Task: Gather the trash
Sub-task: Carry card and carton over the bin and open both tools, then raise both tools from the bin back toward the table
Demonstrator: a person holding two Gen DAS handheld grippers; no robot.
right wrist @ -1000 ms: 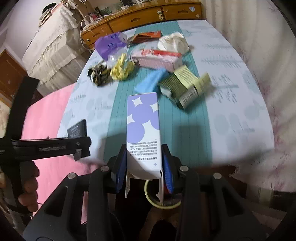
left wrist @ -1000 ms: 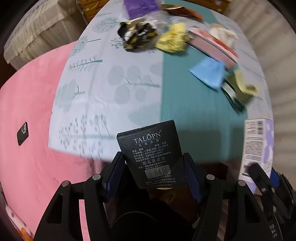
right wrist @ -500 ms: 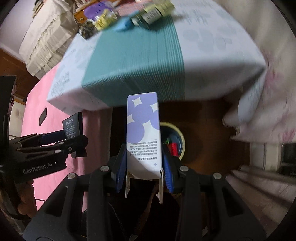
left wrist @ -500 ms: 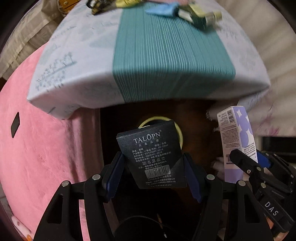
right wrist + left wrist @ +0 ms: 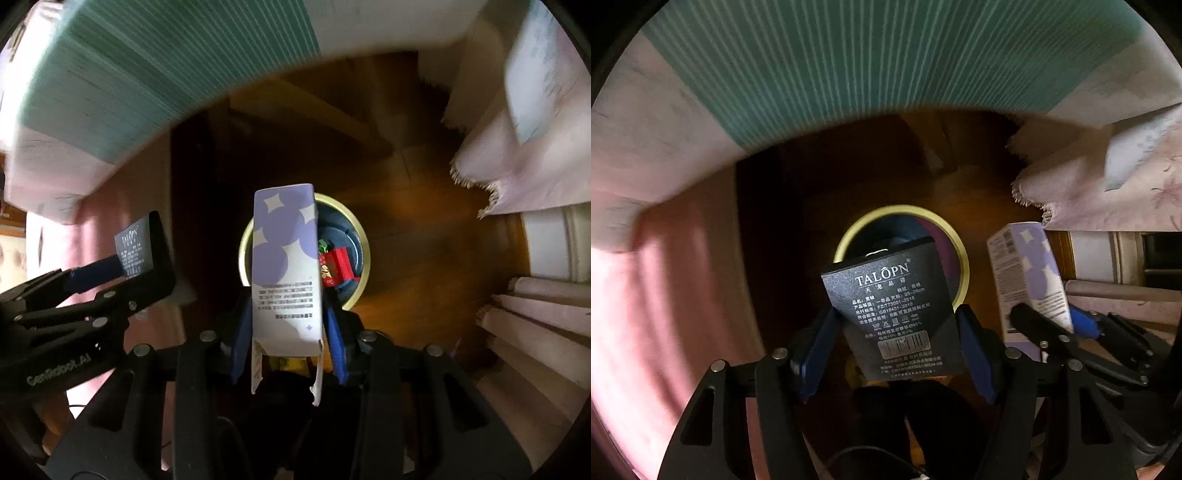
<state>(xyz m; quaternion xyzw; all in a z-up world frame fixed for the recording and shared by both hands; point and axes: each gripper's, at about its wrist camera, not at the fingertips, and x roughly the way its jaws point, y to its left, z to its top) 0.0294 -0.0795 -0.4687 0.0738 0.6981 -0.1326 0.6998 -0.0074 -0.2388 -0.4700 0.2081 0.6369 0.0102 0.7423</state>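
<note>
My left gripper (image 5: 897, 326) is shut on a black box (image 5: 894, 314) printed TALOPN and points straight down over a round bin with a yellow rim (image 5: 963, 258) on the dark wooden floor. My right gripper (image 5: 287, 317) is shut on a tall white carton with purple dots (image 5: 284, 266), which hangs over the same bin (image 5: 365, 240). A red wrapper (image 5: 337, 266) lies inside the bin. Each gripper shows in the other's view: the right gripper (image 5: 1039, 326) with its carton (image 5: 1030, 273), and the left gripper (image 5: 107, 271) with the black box (image 5: 135, 251).
The bed's teal-striped cover (image 5: 849, 62) hangs close behind the bin. A pink blanket (image 5: 665, 295) drapes down at the left. A pale fringed cloth (image 5: 517, 155) hangs at the right, with pale rolls (image 5: 546, 321) stacked below it. Bare wooden floor (image 5: 424, 258) surrounds the bin.
Both grippers have sunk from above the bed top down past its edge. The bin, small before, now looms large under both boxes. Both boxes stay gripped.
</note>
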